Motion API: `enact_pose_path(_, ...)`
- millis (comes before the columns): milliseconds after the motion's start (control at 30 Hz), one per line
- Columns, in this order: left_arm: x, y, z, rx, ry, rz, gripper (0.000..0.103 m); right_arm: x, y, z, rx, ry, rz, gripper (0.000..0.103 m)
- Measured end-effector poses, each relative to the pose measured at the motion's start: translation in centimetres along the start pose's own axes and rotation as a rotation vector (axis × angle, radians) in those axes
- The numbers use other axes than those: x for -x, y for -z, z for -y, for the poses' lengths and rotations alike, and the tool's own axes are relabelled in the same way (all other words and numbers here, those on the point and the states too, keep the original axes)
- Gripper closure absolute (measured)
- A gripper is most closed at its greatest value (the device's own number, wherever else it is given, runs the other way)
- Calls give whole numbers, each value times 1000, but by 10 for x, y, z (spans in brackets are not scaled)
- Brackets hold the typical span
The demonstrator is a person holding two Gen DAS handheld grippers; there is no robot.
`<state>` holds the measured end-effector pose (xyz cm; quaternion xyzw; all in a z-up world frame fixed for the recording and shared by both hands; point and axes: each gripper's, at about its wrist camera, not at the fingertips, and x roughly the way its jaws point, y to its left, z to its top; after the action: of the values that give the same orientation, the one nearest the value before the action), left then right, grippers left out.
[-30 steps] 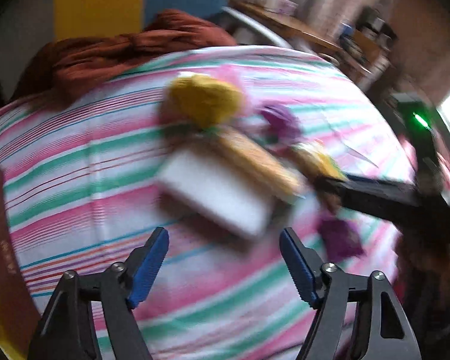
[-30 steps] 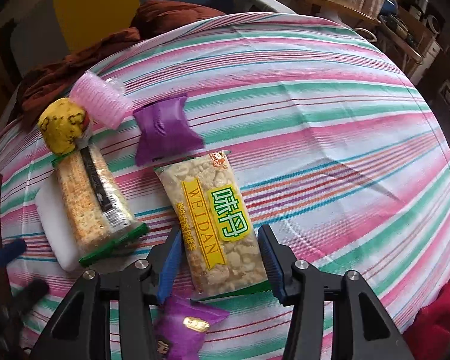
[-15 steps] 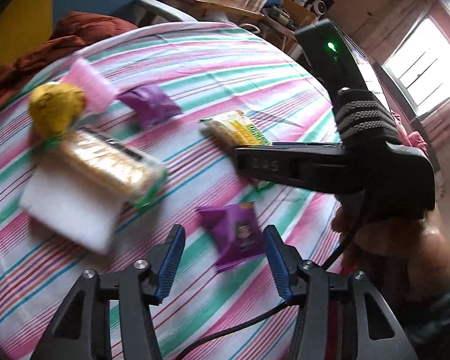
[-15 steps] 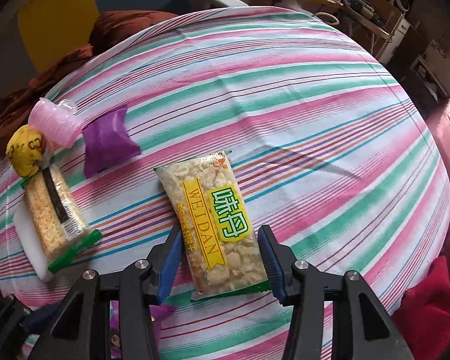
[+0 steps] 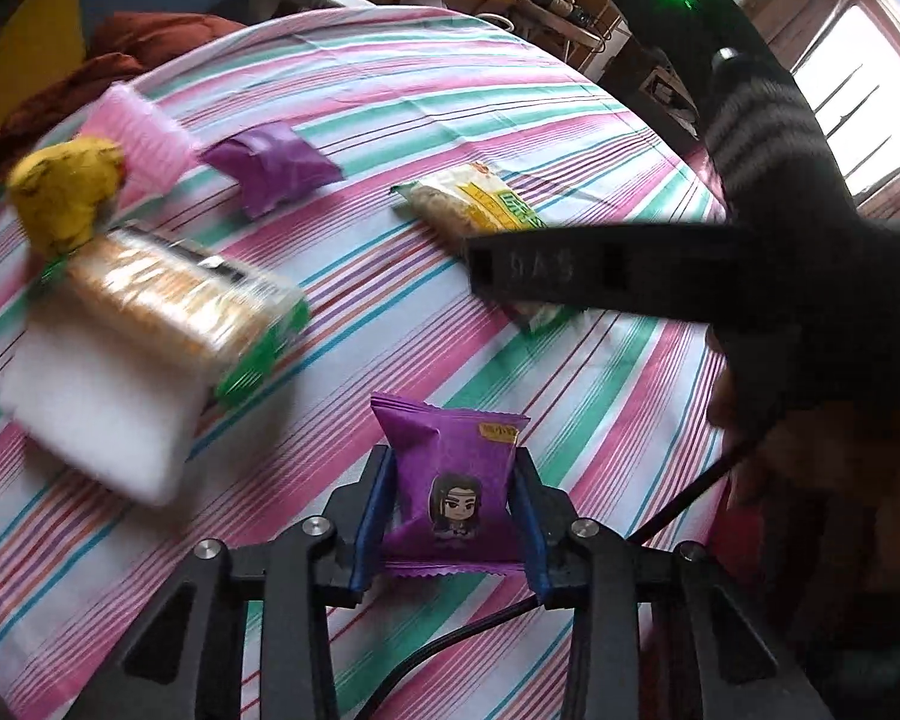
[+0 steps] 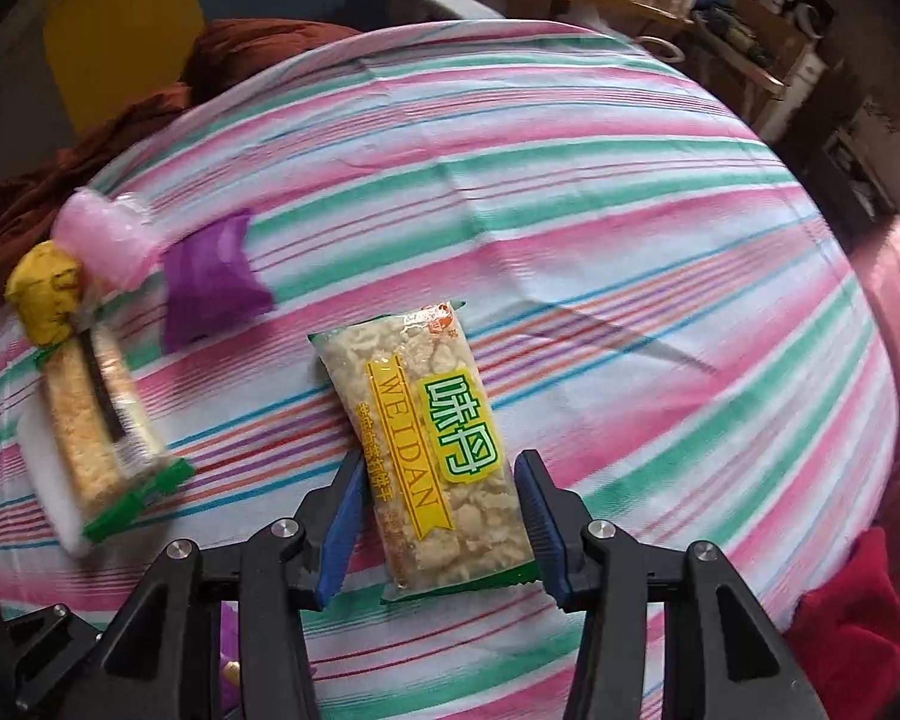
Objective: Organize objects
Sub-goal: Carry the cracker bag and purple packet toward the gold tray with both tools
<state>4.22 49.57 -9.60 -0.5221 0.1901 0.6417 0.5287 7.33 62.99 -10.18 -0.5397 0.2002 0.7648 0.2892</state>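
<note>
Your right tongs [image 6: 438,516] sit around the big rice snack bag [image 6: 429,444] on the striped desk [image 6: 630,240], not quite pinching; it could slide. Your left tongs [image 5: 453,516] are closing on the little purple packet [image 5: 450,480], which may crumple or pop out.

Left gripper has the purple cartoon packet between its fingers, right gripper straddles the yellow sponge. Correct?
Not quite. The right gripper straddles the WEIDAN snack pack, as the right wrist view shows. The left gripper is closing around the purple packet.
</note>
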Motion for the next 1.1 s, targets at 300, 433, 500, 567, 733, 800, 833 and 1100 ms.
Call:
enact_pose_path(300, 47, 73, -33, 39, -53, 94, 64, 2, 9, -45, 218, -99, 9, 54)
enact_pose_path(433, 61, 96, -43, 77, -63, 124, 65, 0, 10, -53, 242, -88, 14, 54)
enact_pose_path(500, 66, 103, -45, 92, -84, 136, 65, -2, 10, -57, 239, -85, 18, 54)
enact_pose_path(567, 69, 108, -47, 105, -95, 143, 65, -1, 13, -55, 227, -83, 23, 54)
enact_pose_path(733, 82, 121, -57, 114, -118, 168, 68, 1, 13, -47, 167, -50, 51, 55)
enact_pose_path(800, 88, 126, -57, 108, -122, 185, 69, 4, 13, -40, 130, -40, 63, 55)
enact_pose_path(833, 89, 126, -56, 103, -124, 193, 69, 5, 12, -38, 119, -39, 66, 55)
enact_pose_path(1100, 106, 140, -59, 99, -113, 232, 71, 25, 15, -36, 77, -105, 150, 55)
